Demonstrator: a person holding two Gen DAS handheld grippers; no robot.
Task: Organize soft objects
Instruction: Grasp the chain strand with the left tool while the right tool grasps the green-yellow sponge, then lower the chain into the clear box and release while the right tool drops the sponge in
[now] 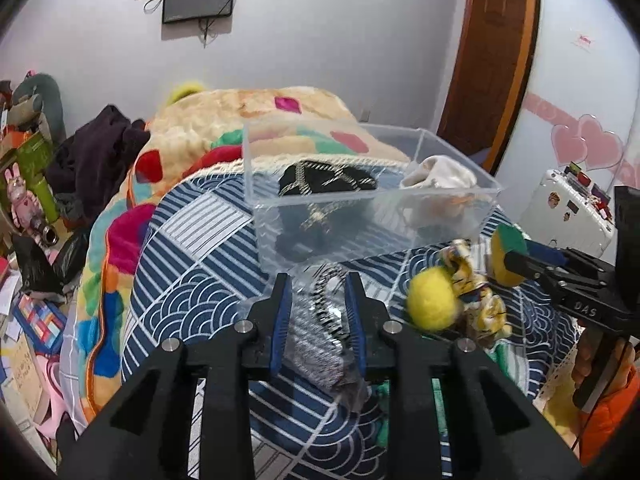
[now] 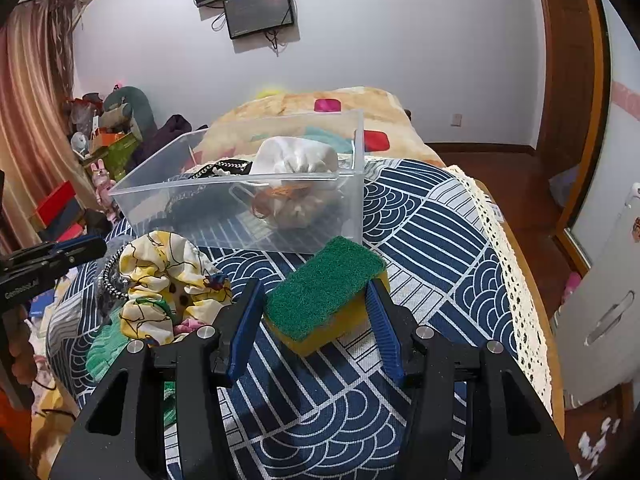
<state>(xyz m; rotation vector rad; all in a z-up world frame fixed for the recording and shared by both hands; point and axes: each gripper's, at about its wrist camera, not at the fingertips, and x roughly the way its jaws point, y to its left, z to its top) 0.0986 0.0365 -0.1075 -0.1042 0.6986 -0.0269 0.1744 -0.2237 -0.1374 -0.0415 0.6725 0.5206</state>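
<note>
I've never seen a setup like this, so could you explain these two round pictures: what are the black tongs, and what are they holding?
No robot here: a person holds a two-finger gripper in each hand, each carrying a fisheye camera looking along its fingers. The left view shows the left gripper closed on a clear-wrapped striped item. The right view shows the right gripper clamping a green-and-yellow sponge. On the blue patterned bedcover stands a clear plastic bin with soft things inside; a floral scrunchie lies beside it.
</note>
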